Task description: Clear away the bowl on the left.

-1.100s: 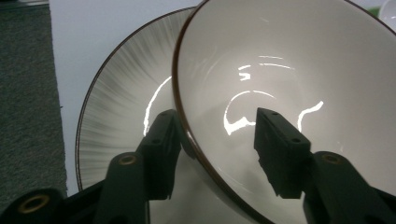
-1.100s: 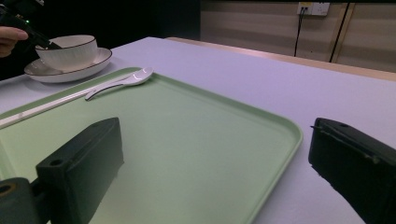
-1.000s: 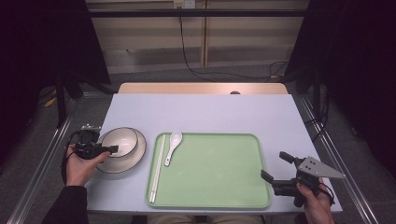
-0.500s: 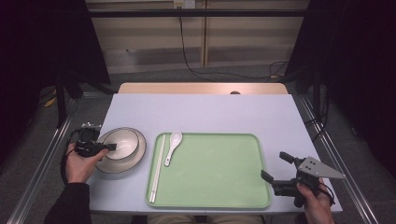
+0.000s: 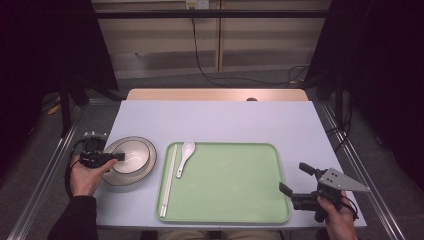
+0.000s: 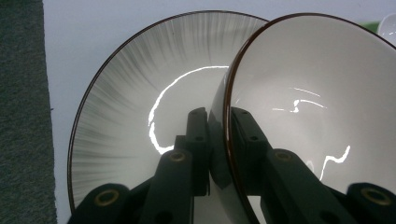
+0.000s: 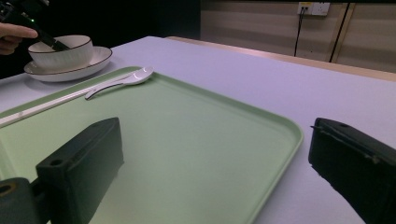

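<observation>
A white bowl with a dark rim stands on a matching plate at the table's left. My left gripper reaches in from the left. Its jaws have just been closing and now clamp the bowl's near wall, one inside and one outside. In the left gripper view, the bowl leans over the plate with my left gripper on its wall. My right gripper hovers open at the green tray's right front corner with nothing between its jaws. The right gripper view shows my right gripper wide apart over the tray.
A white spoon and a pair of white chopsticks lie along the tray's left side. The right gripper view shows the bowl, the spoon and the chopsticks far off. Bare table stretches behind the tray.
The left gripper's jaws have closed on the bowl's wall. Both hands stayed where they were.
</observation>
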The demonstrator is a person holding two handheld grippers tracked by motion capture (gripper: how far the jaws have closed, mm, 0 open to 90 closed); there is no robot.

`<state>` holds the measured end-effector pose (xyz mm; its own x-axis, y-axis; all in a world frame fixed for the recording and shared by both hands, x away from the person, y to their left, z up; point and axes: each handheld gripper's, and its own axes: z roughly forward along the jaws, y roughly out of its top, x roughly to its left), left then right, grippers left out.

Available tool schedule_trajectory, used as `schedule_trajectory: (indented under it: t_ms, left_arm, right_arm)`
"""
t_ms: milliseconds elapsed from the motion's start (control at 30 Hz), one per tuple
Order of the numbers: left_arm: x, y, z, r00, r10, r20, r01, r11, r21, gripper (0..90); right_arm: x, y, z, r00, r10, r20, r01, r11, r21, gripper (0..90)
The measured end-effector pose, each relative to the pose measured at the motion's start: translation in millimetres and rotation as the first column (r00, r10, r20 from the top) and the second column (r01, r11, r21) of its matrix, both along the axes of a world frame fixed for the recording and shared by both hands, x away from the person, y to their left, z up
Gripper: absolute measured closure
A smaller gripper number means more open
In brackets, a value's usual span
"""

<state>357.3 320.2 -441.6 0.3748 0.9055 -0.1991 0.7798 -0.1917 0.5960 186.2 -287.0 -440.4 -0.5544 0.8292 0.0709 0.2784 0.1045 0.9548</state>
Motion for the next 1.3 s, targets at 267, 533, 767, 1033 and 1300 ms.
schedule_trajectory:
  t_ms: [267, 533, 767, 1033, 1300]
  left_arm:
    - [1.1, -0.6, -0.3, 0.9998, 0.021, 0.002, -0.021, 0.9992, -0.035, 81.1]
    - [-0.7, -1.5, 0.0, 0.998, 0.064, -0.005, -0.064, 0.9964, -0.056, 81.4]
    - [-3.9, 3.6, 2.7, 0.997, 0.077, 0.006, -0.077, 0.9929, -0.091, 82.6]
    - [-5.9, -0.2, 5.9, 0.9961, 0.084, 0.028, -0.082, 0.9949, -0.059, 82.8]
    - [-9.8, 1.6, 9.1, 0.9933, 0.108, 0.043, -0.104, 0.9917, -0.076, 82.8]
  right_arm:
    - [0.3, -0.7, -0.4, 1.0, -0.001, 0.005, 0.001, 1.0, -0.003, 2.8]
    - [0.1, -0.2, -0.2, 1.0, 0.001, 0.002, -0.001, 1.0, -0.003, 2.8]
    - [0.1, -0.3, -0.2, 1.0, -0.003, -0.002, 0.003, 1.0, 0.003, 2.8]
    - [-0.1, -0.6, -0.1, 1.0, -0.002, -0.002, 0.002, 1.0, 0.002, 2.8]
    - [0.0, -0.9, 0.0, 1.0, -0.003, 0.0, 0.003, 1.0, 0.002, 2.8]
